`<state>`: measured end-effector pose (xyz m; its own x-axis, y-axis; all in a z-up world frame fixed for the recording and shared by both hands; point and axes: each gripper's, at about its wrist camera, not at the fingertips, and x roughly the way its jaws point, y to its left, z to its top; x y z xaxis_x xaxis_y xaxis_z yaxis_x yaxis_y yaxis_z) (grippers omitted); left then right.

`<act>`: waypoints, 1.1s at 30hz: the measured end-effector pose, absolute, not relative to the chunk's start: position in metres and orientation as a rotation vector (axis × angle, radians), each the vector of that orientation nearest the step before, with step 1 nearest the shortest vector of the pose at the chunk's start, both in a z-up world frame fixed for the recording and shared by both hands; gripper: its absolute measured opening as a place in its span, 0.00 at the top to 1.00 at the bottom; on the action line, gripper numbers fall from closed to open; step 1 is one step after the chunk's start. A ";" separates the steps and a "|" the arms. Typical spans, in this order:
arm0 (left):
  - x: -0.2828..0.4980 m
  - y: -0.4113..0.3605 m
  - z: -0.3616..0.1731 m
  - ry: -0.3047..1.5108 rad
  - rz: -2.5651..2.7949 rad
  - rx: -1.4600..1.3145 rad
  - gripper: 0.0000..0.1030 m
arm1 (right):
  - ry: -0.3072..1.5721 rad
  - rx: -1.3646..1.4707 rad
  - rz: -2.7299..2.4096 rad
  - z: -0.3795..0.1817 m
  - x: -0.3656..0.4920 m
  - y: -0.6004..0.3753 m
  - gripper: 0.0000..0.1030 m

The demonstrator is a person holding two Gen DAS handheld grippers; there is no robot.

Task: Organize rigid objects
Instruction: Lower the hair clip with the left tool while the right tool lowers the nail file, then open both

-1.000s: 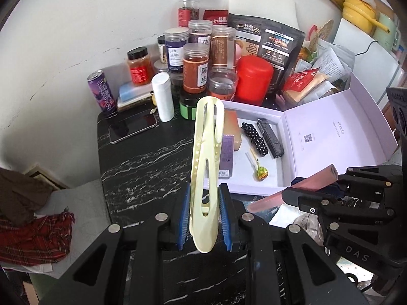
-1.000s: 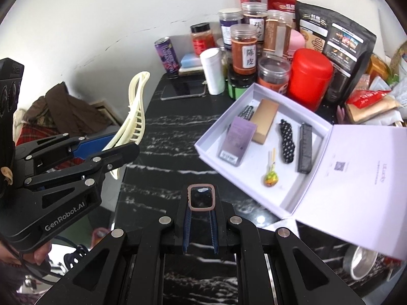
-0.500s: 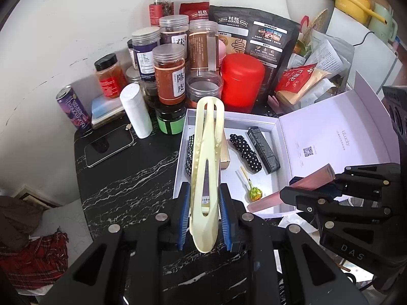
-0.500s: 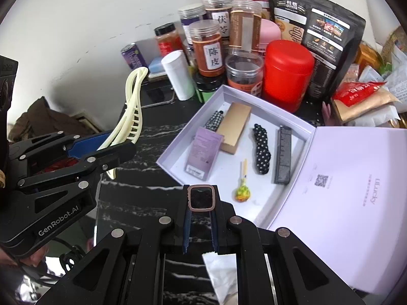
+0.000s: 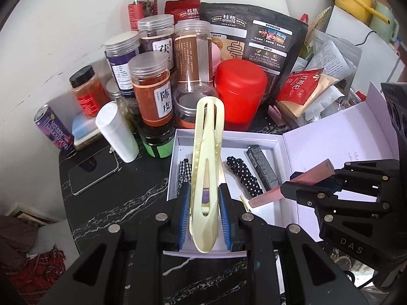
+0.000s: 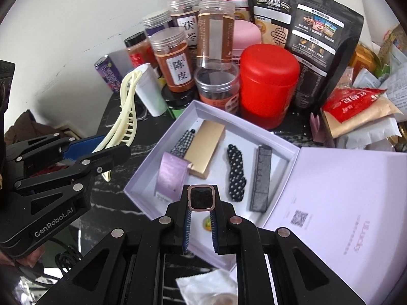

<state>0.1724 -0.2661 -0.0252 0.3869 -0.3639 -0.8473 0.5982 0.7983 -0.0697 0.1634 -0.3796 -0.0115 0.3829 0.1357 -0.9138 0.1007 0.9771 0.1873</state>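
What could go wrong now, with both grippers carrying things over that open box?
The left gripper pinches the long yellow hair clip only near one end, so it might swing or slip. The right gripper brings its pink tube close, so they may bump. The box is already crowded.

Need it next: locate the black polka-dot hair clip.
In the right wrist view, the polka-dot hair clip lies in the open box, between the gold box and the dark case.

White plastered wall (image 5: 63, 25) across the upper left of the frame, black marble-veined bench (image 5: 122, 203) at centre, white appliance (image 5: 368, 50) at upper right, even soft light
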 end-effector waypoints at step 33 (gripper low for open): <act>0.234 -0.309 -0.128 1.208 -0.665 0.286 0.79 | 1.179 0.057 -0.081 -0.078 0.235 -0.401 0.87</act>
<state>0.2337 -0.3095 -0.1281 0.1966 -0.3200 -0.9268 0.6118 0.7787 -0.1391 0.2350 -0.4007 -0.0778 0.3793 -0.0335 -0.9247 0.0934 0.9956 0.0023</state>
